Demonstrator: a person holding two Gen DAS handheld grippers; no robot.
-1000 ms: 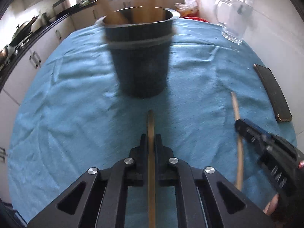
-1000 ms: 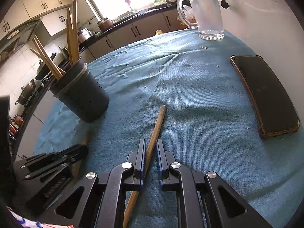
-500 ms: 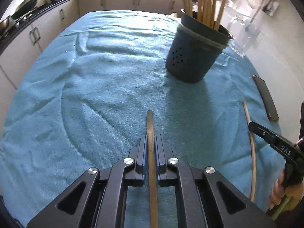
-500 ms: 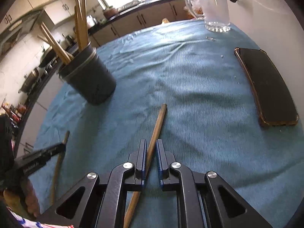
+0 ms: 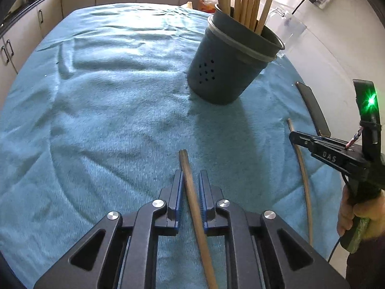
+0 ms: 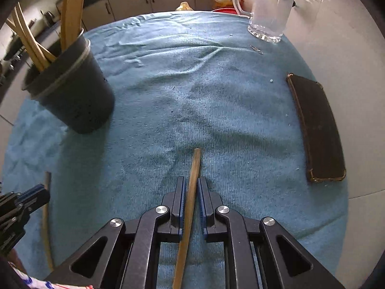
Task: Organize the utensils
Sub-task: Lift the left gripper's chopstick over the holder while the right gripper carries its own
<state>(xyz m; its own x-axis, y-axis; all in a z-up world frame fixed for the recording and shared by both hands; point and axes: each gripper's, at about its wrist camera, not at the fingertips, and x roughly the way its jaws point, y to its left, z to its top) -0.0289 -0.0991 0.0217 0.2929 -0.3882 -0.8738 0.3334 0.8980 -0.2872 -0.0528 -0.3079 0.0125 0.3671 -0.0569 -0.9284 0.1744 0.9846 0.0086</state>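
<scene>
A dark utensil holder (image 5: 226, 72) with several wooden sticks stands on the blue cloth; it also shows in the right wrist view (image 6: 72, 91). My left gripper (image 5: 191, 180) has its jaws a little apart around a wooden stick (image 5: 192, 192) that lies on the cloth, with small gaps at each side. My right gripper (image 6: 191, 185) is shut on another wooden stick (image 6: 192, 183), low over the cloth. That gripper also shows in the left wrist view (image 5: 322, 149), to the right, with its stick (image 5: 302, 168).
A dark phone (image 6: 317, 130) lies at the right on the white table (image 6: 356, 77). A glass mug (image 6: 269, 7) stands at the far right. The blue cloth (image 6: 192, 84) covers most of the table. Kitchen cabinets run behind.
My left gripper's jaws have opened slightly off their stick. My right gripper's jaws have closed onto their stick. Both views have swung so the holder sits further to the side.
</scene>
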